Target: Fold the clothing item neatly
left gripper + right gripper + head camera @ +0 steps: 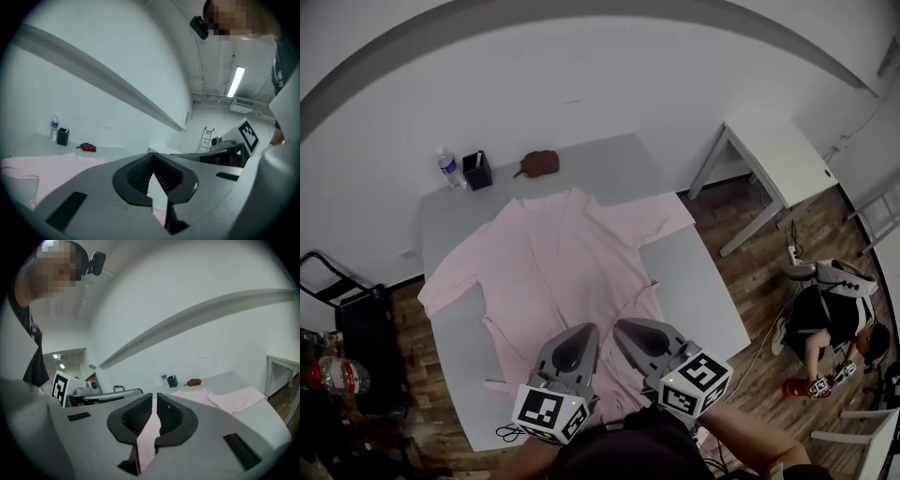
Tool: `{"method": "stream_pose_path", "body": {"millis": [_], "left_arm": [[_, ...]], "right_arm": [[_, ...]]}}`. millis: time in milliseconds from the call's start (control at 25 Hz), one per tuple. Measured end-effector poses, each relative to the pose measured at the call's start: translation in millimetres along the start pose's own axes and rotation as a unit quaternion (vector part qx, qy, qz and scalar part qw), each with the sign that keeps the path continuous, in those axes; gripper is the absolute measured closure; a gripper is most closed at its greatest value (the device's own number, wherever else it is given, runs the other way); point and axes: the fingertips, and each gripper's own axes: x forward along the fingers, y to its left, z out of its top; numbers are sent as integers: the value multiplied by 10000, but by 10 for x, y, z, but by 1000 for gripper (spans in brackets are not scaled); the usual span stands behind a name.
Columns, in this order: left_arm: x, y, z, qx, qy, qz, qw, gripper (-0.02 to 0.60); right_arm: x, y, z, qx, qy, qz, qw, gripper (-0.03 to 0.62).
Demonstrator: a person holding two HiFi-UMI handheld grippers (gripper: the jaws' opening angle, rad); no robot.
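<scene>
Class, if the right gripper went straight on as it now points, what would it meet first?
Likely the pink garment ahead of the right gripper. If it passes level above that, the black holder beside the water bottle comes first. Depth is unclear.

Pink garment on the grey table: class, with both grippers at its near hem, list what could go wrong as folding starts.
1. The water bottle, black cup and brown pouch stand just beyond the collar; a fold swept there might knock them.
2. A loose tie strip crosses the pink garment's front; it may bunch inside a fold.
3. Left gripper and right gripper sit close together, jaws shut; lifting from there could let the wide hem sag.
</scene>
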Motion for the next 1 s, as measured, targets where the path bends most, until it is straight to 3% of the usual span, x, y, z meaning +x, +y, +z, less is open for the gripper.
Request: {"method": "stream_pose_path", "body": {"millis": [360, 520, 640, 800, 1000], "left_arm": [[685, 125, -135, -57, 42, 248, 9997, 575], [1001, 159, -256, -112, 128, 228, 9996, 575], [1252, 107, -368, -57, 282, 135, 9995, 575], [1565, 11, -510, -1, 556, 8, 9985, 575], [1842, -47, -676, 36, 891, -63, 9960, 575]], "right_arm": [[199, -589, 2, 122, 75, 134, 9998, 576], [292, -1024, -95, 420, 152, 129, 9989, 572], [287, -1622, -154, 758, 151, -118, 9969, 520], [167, -2648, -275, 904, 187, -772, 9927, 511], [-97, -3874, -544, 1724, 215, -1458, 9739, 486]]}}
